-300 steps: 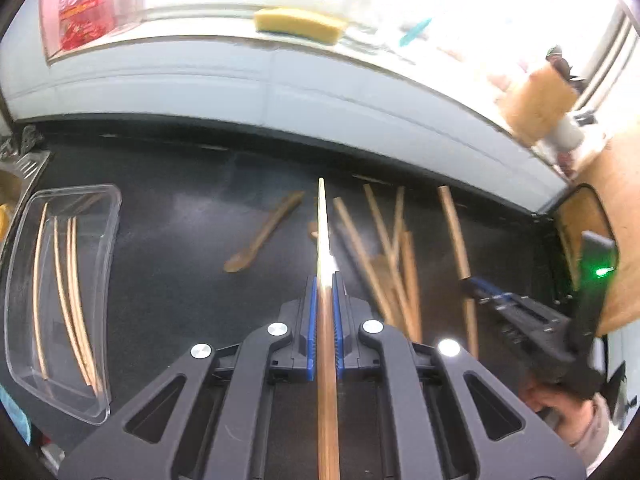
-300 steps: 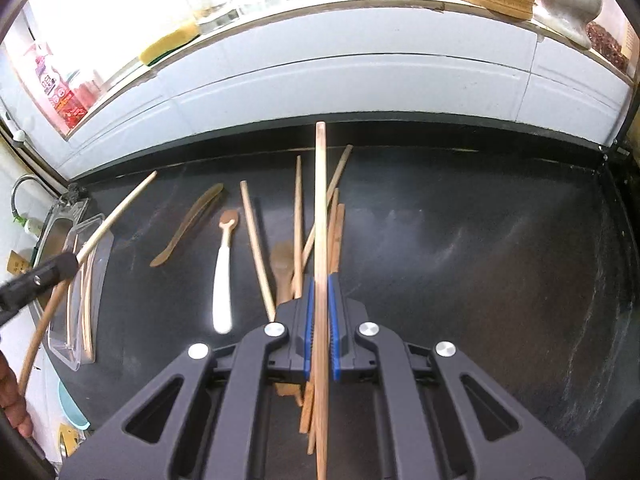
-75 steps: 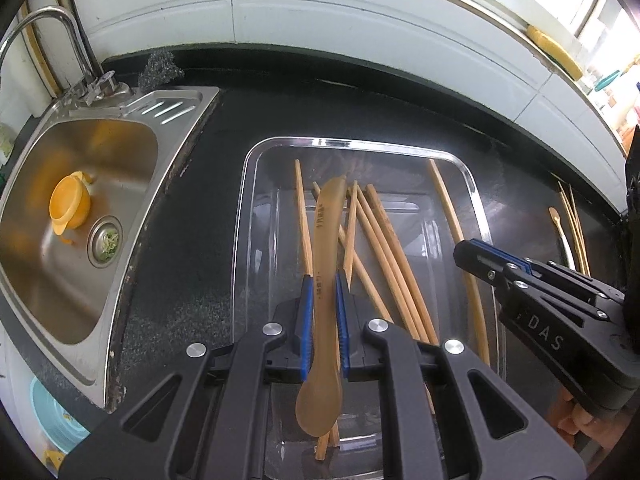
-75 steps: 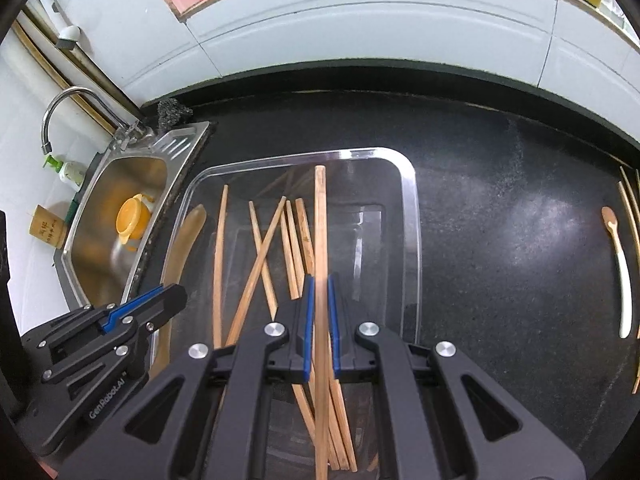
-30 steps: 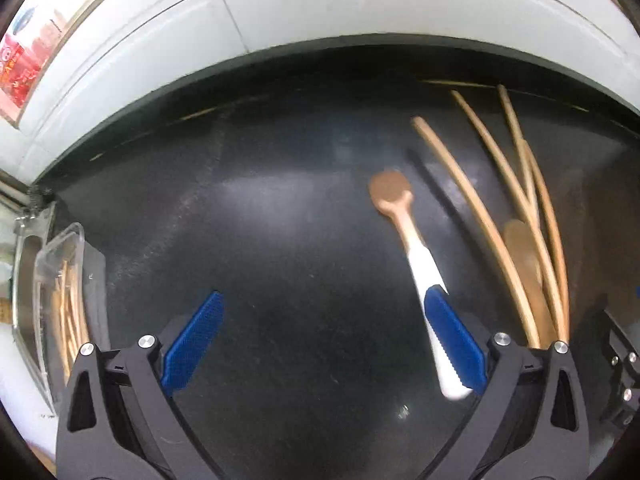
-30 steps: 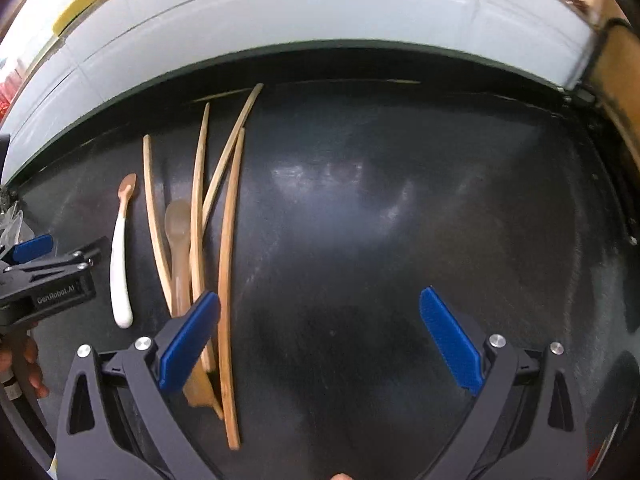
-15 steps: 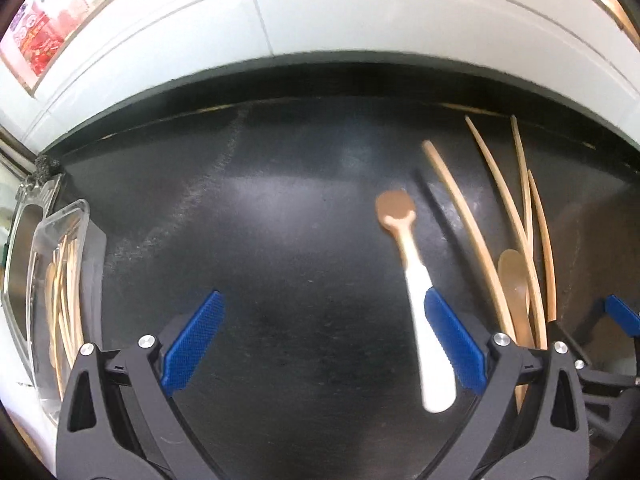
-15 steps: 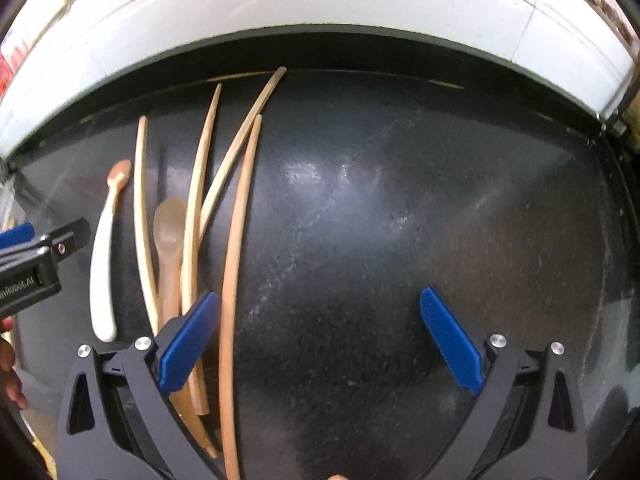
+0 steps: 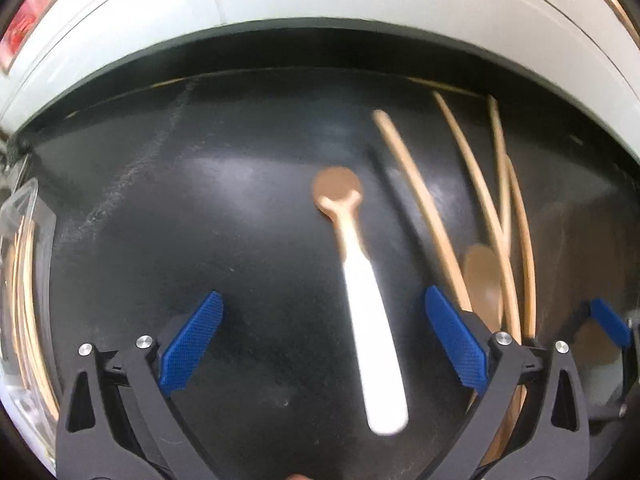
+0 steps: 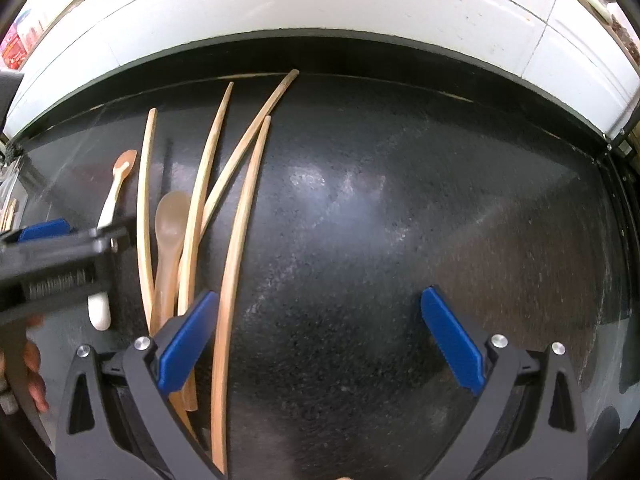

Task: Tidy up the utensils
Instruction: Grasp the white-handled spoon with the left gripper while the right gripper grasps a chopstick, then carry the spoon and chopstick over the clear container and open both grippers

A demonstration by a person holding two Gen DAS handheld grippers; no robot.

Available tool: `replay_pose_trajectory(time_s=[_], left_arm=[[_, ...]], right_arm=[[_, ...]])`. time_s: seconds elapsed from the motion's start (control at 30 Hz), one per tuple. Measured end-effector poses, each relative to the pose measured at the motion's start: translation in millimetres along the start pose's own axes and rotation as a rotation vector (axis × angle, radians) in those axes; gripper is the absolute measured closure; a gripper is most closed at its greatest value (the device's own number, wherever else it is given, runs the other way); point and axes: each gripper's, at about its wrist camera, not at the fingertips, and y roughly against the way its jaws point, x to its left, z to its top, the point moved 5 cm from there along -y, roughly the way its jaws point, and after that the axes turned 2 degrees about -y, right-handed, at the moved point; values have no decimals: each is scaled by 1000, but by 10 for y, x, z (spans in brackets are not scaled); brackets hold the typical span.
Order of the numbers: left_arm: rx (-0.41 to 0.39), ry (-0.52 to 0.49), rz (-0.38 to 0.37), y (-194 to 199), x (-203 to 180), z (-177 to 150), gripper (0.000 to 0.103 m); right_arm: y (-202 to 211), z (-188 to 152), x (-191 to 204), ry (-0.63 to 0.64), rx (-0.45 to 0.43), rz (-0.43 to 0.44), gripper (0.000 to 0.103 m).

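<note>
Left wrist view: left tongs [image 9: 320, 344] gape wide over a white-handled spoon [image 9: 362, 292] on the black surface [image 9: 200, 220]. Right tongs [image 10: 318, 340] also spread, beside 4 chopsticks [image 10: 236, 248].

Four chopsticks [image 10: 240, 216], two spoons [image 10: 170, 236], one tray [image 9: 24, 280]

Glossy black speckled stone table [image 10: 400, 200]. Smooth pale wooden chopsticks [image 10: 236, 240] lie on it beside a wooden spoon [image 10: 170, 232] and a spoon with a white plastic handle [image 9: 368, 312]. Textured blue pads [image 9: 188, 346] line matt black plastic jaws. A clear plastic tray [image 9: 24, 280] lies left of them.
</note>
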Motion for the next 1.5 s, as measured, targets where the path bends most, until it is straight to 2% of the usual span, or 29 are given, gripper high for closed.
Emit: replay_pose_trajectory(time_s=[0.2,0.23,0.27,0.3,0.33,0.37,0.47,0.57,0.7,0.93,1.03,1.1,1.2,1.27,1.4,1.5], left_arm=[[-30,-11,2,77,-11,-4,5],[-38,-19,-1,112,-28,-28,11],[-54,-30,-4,154,-50,-29,18],[-80,-51,-7,217,-109,-47,48],[-103,-78,-20,280,-141,-44,80],[-105,-86,-22,305,-158,-62,91],[-106,-83,-74,364,-126,-78,92],[-92,-99,-87,434,-61,-80,92],[-167,-96,-140,837,130,-4,94],[-230,-5,-188,1439,877,44,97],[-253,27,-194,1610,1200,-11,97],[-275,55,-214,1753,1535,-49,97],[-316,70,-230,2062,1840,-176,97],[-347,80,-240,2290,2144,-277,97],[-327,136,-269,2388,2666,-372,97],[-303,171,-278,2313,2984,-468,97]], right_arm=[[-19,2,-10,12,-7,4,6],[-14,5,-9,14,-5,7,10],[19,21,4,21,-19,11,27],[55,39,19,24,-32,11,42],[93,56,39,20,-43,9,80],[112,73,67,13,-38,11,95],[119,69,111,-8,-36,34,95],[137,84,33,-59,-22,62,96],[452,175,-82,-124,-88,85,96],[874,259,179,-184,-135,180,96],[954,272,413,-204,-131,227,96],[1013,257,638,-184,-137,239,96],[1094,234,960,-156,-133,267,96],[1179,164,1318,-126,-133,300,96],[1263,148,1952,-73,-114,380,96],[1286,56,2537,-29,-72,448,96]])
